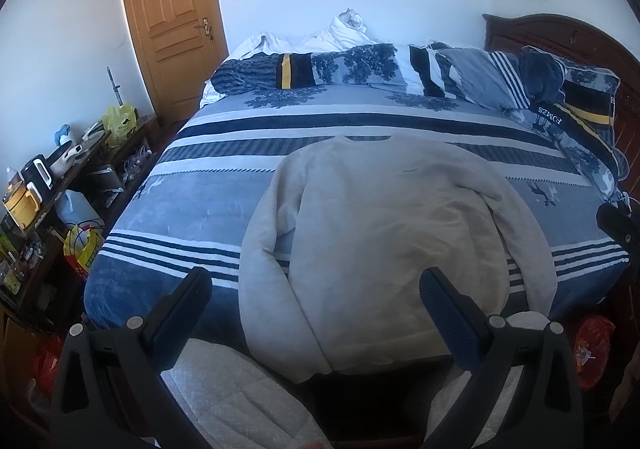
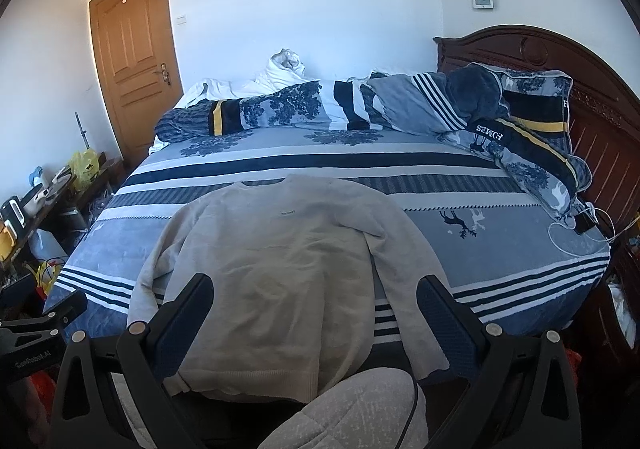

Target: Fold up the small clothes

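Bedroom setting, seen along both grippers; left gripper (image 1: 316, 291) with jaws spread wide and holding nothing, raised above the near edge of the bed (image 1: 208, 209); right gripper (image 2: 314, 295) likewise wide open and empty, just short of the same edge; blue-padded fingers (image 2: 440, 313) frame the garment in each view. Bed covered by a blue, white and navy striped sheet with tree and deer motifs; white walls; wooden door (image 1: 172, 17) at the far left; dark carved headboard (image 2: 540, 61) at the right. Cream sweater (image 1: 384, 233) lies flat, front up, on the near half of the sheet, collar toward the far side, hem hanging just over the near edge; both sleeves run down beside the body, the one on the headboard side creased at the shoulder. Rumpled duvet (image 2: 320, 105) and pillows (image 2: 532, 121) are heaped along the far side and by the headboard, well apart from the sweater; a cluttered side table (image 1: 52, 177) stands left of the bed; quilted light trousers of the person (image 2: 360, 409) show below the jaws.
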The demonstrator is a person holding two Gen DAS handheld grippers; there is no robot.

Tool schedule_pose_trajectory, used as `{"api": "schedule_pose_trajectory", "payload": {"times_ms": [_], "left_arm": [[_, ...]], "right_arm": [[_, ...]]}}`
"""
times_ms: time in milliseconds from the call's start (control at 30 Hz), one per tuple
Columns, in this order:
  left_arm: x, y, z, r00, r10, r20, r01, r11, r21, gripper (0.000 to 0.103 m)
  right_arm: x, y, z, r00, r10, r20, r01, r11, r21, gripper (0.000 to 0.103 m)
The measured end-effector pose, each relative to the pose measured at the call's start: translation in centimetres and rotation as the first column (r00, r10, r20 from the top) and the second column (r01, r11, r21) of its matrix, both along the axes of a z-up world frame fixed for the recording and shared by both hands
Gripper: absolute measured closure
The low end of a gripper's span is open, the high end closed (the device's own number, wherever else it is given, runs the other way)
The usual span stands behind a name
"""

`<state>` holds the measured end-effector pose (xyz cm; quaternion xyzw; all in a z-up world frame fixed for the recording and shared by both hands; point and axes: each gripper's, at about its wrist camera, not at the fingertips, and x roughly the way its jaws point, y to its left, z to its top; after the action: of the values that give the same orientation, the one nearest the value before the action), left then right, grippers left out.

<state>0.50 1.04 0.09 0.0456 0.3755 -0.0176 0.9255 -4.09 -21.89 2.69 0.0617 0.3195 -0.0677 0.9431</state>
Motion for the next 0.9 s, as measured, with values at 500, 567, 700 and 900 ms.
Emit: {"api": "schedule_pose_trajectory", "payload": {"times_ms": [500,567,700,900], "left_arm": [[1.6,2.1,-1.5,0.998,0.062,-0.033,-0.063,0.998,-0.012,0.0],[1.9,2.4,-1.8,0.996,0.074,-0.043,-0.074,0.997,-0.009,0.0],[2.1,2.8,-2.0,0.995,0.092,-0.041,-0.092,0.996,-0.005,0.0],[2.2,2.9,-2.0,0.995,0.092,-0.039,-0.092,0.996,-0.004,0.0]], "right_arm": [[0.8,-0.8,-0.4,1.0,0.011,0.011,-0.011,1.0,0.013,0.005],[0.9,-0.7,-0.6,1.0,0.019,0.008,-0.019,1.0,0.02,0.007],[1.0,-0.2,-0.6,0.999,0.045,0.016,-0.045,0.999,0.019,0.012],[1.4,0.2,-0.1,0.997,0.071,0.035,-0.071,0.997,0.003,0.012]]}}
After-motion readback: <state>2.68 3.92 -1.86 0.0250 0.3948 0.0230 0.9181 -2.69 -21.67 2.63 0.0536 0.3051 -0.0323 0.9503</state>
